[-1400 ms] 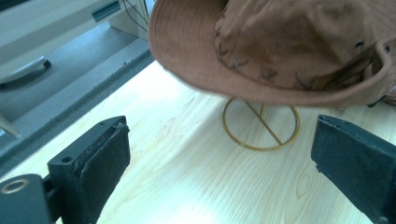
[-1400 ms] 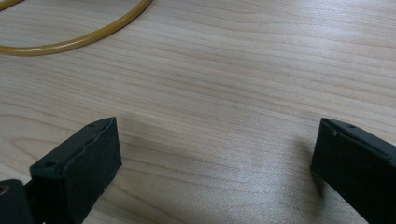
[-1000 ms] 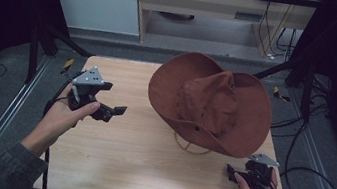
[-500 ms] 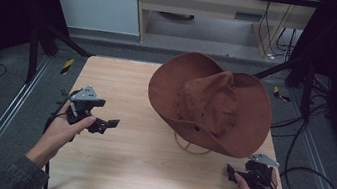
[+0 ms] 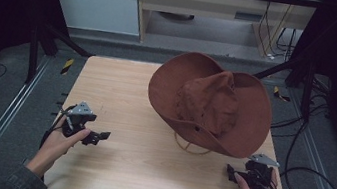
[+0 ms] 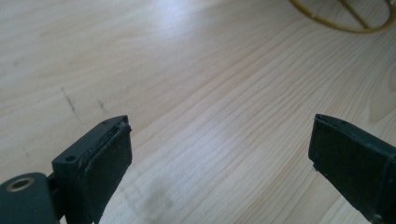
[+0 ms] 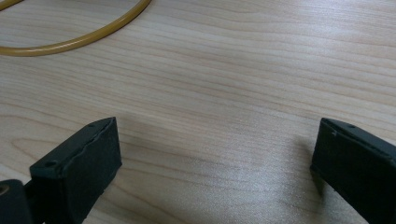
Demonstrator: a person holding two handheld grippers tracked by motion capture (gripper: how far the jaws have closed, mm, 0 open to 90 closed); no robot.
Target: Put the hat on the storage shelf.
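A brown wide-brimmed hat (image 5: 210,103) rests crown up on the right half of the wooden table (image 5: 125,98). Its yellowish cord (image 5: 191,146) loops out from under the near brim, and shows as cord (image 6: 345,18) and cord (image 7: 74,28) in the gripper views. My left gripper (image 5: 98,137) sits low at the table's left front, held in a hand, jaws wide apart with only bare wood between them (image 6: 219,149). My right gripper (image 5: 231,173) lies at the right front just below the hat's brim, also open over bare wood (image 7: 215,154).
Metal frame rails (image 5: 6,116) run along both sides of the table. Black cables (image 5: 311,171) loop on the floor to the right. A shelf unit (image 5: 204,9) stands beyond the far edge.
My left gripper has come down and toward the near left edge, from raised above the table to low over the wood. The right gripper and the hat stay put.
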